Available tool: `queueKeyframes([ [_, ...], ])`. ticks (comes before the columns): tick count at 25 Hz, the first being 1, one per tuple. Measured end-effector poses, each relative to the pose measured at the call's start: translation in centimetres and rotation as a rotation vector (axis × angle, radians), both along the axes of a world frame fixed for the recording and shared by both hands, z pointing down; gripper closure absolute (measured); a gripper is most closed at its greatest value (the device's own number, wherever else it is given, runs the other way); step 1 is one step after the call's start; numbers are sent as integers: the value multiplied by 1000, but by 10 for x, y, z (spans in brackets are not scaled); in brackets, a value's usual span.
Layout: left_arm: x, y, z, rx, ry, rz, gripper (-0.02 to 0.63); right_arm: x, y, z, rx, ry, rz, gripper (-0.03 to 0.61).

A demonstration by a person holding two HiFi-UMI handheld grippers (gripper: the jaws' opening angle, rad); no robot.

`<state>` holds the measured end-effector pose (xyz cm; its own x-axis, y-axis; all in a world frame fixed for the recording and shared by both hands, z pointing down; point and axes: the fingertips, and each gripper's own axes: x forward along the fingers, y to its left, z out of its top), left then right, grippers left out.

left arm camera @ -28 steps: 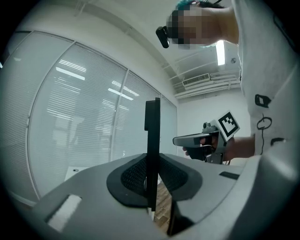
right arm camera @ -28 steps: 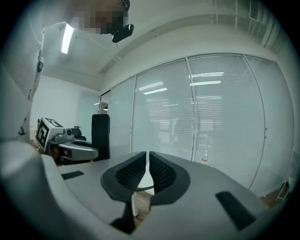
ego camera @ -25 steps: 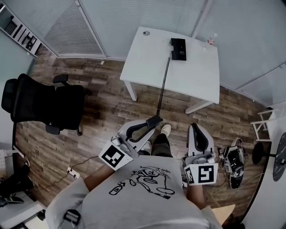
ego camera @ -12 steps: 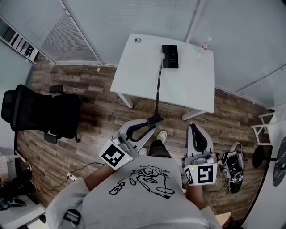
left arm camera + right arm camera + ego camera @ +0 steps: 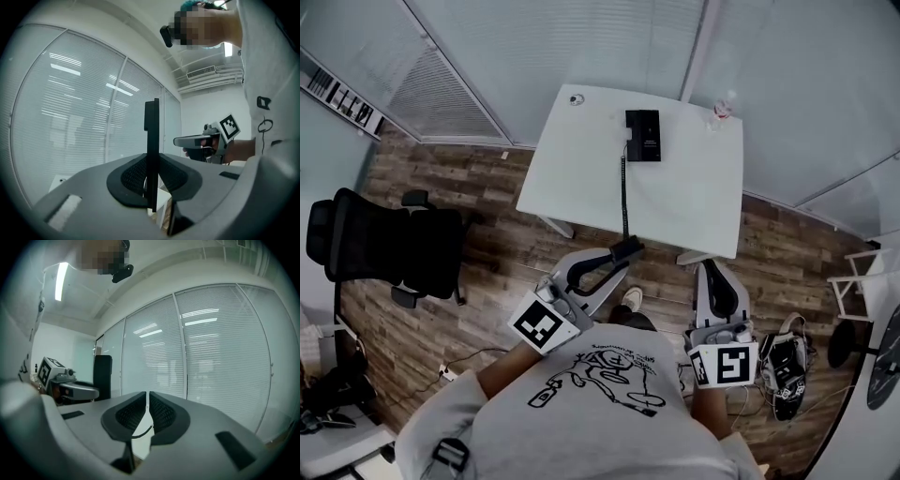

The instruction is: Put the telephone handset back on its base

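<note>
Head view: slim black plastic telephone handset (image 5: 626, 249) is off the white rectangular table (image 5: 694, 211), well apart from its black base (image 5: 643, 135); the coiled black cord (image 5: 623, 192) runs straight between them.
Left gripper view: left gripper (image 5: 151, 180) is clamped on the handset.
Right gripper view: right gripper (image 5: 146, 411) is closed and empty.
Risk: a cord tug may drag the base or twist the handset.

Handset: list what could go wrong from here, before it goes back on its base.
1. The left gripper clamps the handset across a thin section only, so it may twist or slip as it is set down.
2. The cord runs almost straight over the table edge to the base. A tug could drag the base, or the cord could snag.
3. A bottle stands to the right of the base, and a wide approach might knock it over.
</note>
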<state>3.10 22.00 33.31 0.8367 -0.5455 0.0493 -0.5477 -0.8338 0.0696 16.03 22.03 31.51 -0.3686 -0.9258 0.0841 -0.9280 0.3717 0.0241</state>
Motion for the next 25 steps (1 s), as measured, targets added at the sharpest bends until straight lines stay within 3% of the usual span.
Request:
queueKeyframes([
  [10,37,-28,4,-23,-2,-20,545,39,-28,12,-30,-22,-10,561],
  [25,48,-77,13,-51,11,-23,545,48,-75,19,-58,-8,-17,561],
])
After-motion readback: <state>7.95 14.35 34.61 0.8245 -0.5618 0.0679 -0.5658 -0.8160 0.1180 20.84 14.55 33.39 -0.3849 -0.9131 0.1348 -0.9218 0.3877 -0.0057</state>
